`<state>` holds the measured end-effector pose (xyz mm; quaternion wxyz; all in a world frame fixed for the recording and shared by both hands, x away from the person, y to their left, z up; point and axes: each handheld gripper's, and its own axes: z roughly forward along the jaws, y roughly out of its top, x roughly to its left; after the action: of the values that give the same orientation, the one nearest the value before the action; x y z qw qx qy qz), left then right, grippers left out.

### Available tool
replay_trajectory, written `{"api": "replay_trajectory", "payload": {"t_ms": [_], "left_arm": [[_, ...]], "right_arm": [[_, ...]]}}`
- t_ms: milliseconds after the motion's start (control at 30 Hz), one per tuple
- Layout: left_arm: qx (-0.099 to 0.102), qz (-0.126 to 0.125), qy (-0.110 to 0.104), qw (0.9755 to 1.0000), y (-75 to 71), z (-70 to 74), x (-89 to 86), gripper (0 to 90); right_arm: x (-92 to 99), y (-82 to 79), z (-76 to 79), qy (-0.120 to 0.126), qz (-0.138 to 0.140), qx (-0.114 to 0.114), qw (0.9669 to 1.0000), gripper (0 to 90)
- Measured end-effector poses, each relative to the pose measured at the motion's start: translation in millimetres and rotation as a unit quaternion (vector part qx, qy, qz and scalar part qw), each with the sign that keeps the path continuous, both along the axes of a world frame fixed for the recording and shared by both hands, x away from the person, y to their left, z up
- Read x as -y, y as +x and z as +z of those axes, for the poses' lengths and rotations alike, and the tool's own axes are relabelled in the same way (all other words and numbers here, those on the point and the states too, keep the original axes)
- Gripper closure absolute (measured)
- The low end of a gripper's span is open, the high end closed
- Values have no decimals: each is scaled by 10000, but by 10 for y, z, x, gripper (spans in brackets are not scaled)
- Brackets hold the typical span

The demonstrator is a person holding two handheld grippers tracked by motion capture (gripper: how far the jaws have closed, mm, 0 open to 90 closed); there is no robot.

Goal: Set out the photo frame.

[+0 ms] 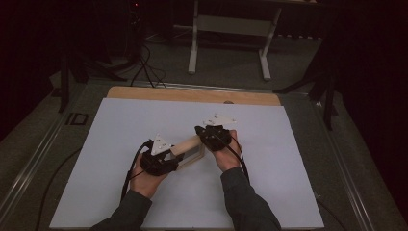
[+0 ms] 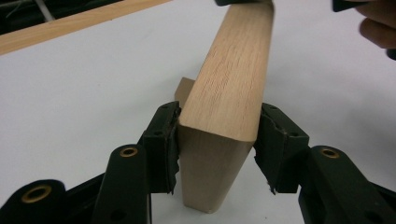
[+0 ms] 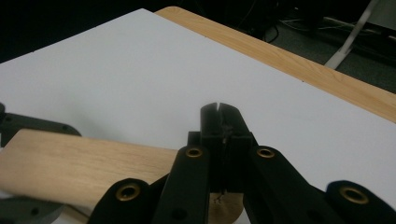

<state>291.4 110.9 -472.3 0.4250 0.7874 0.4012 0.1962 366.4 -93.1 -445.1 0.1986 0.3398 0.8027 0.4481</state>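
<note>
Left tool [image 2: 217, 154] jaws flanking wooden bar [image 2: 231, 79] end, right tool [image 3: 219, 140] closed above it

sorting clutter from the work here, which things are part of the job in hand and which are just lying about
In the job:
- wooden block, between both grippers
- left gripper, jaws beside the block's end, just been opening
- right gripper, shut at the block's far end

Lying about:
- white board underneath
- white table frame on the floor behind
- floor cables

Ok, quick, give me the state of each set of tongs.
Left tongs: astride the wooden block; whether the pads press on it cannot be told.
Right tongs: shut, nothing seen between them.
</note>
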Motion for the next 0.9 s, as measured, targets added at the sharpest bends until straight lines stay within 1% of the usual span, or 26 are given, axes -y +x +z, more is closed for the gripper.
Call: {"api": "replay_trajectory", "payload": {"t_ms": [67, 233, 467, 567, 633, 900], "left_arm": [[-6, 22, -27, 10000, 13, -4, 0, 523], [-35, 49, 18, 10000, 50, -5, -5, 496], [-69, 106, 28, 9999, 81, -19, -6, 474], [-88, 149, 38, 9998, 102, -27, -12, 471], [-113, 179, 18, 9998, 116, -33, -18, 470], [-142, 165, -26, 9998, 142, -35, -40, 460]], "right_arm": [[6, -4, 1, -7, 1, 6, 10000, 892], [49, -46, 2, -17, -34, 14, 10000, 894], [92, -95, 5, -10, -37, 6, 10000, 894], [94, -111, 10, -71, -46, 28, 10000, 894], [96, -124, 12, -98, -50, 30, 9999, 895], [109, -165, 27, -127, -23, 9, 9999, 896]]}}
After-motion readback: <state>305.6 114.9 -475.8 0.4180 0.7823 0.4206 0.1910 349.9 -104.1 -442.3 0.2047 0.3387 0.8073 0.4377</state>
